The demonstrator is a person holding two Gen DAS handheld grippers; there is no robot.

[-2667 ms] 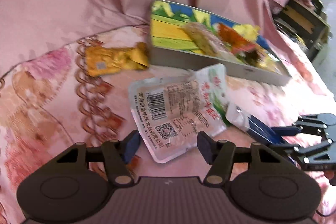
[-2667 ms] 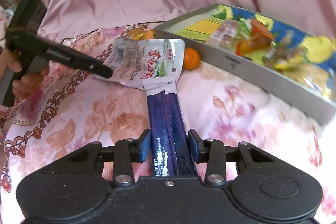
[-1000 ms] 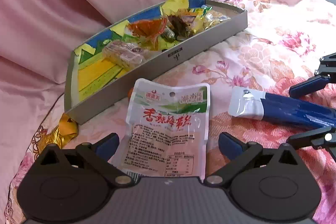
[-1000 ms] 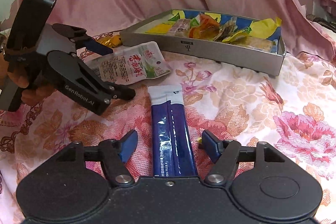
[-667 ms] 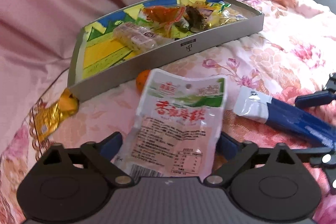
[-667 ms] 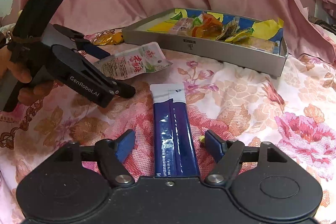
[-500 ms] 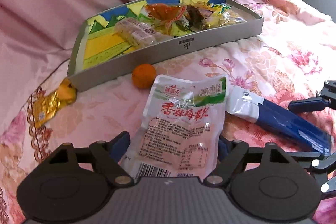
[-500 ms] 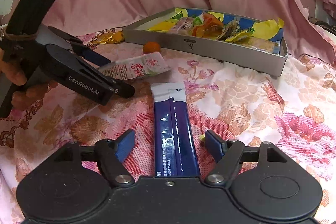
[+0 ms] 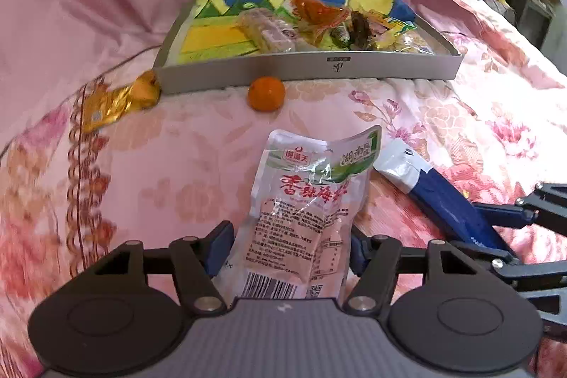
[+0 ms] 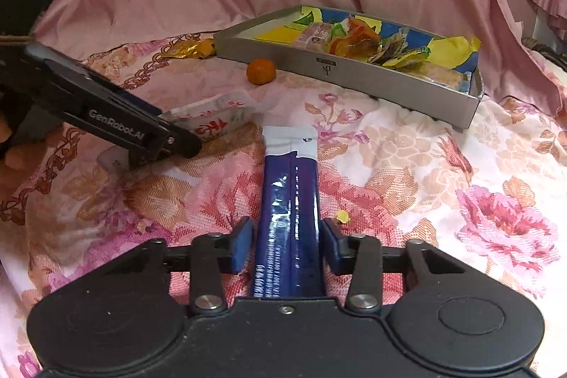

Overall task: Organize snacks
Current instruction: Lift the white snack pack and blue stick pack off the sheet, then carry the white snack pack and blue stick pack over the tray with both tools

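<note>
A white and green snack pouch (image 9: 308,201) lies between the jaws of my left gripper (image 9: 290,240). The jaws are closing; the pads press its sides and the pouch has buckled. A long blue packet (image 10: 288,183) with a white end lies along the flowered bedspread. My right gripper (image 10: 285,236) is closing on it, pads against both sides. A grey tray (image 9: 308,69) with several snacks stands behind. In the right wrist view the left gripper (image 10: 177,130) holds the pouch (image 10: 216,116) left of the packet.
A small orange (image 9: 266,93) sits just in front of the tray's front wall. A gold wrapper (image 9: 113,101) lies at the tray's left corner. Pink draped cloth rises behind the tray (image 10: 354,69). Dark furniture stands at the far right.
The left jaws have narrowed from wide apart onto the pouch, which has buckled, and the left gripper has rolled. The right jaws have come in against the blue packet.
</note>
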